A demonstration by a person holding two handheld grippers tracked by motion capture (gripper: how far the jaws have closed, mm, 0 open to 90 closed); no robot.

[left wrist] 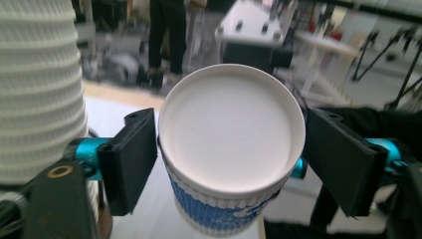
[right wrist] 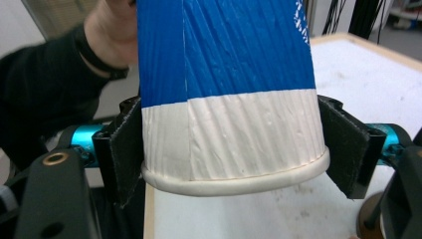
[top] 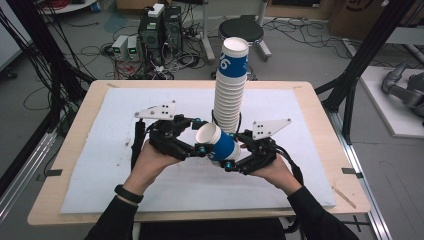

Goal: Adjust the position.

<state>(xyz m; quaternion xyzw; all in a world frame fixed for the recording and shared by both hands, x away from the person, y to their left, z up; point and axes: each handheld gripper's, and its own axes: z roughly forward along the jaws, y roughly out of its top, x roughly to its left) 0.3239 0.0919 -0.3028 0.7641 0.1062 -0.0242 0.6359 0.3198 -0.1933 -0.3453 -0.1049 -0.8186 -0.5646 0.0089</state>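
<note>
Right now the right claw (top: 234, 156) squeezes the rim end of a blue and white paper cup (top: 218, 142) above the middle of the desk (top: 310, 165), the left claw (top: 200, 136) sits wide around its bottom, and a hard squeeze could crush it or bump the tall cup stack (top: 230, 90) behind over.

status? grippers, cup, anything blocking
Right gripper shut on cup, near its rim. Left gripper jaws flank the cup's bottom; contact unclear. Cup tilted above the mat. Cup stack stands just behind.
</note>
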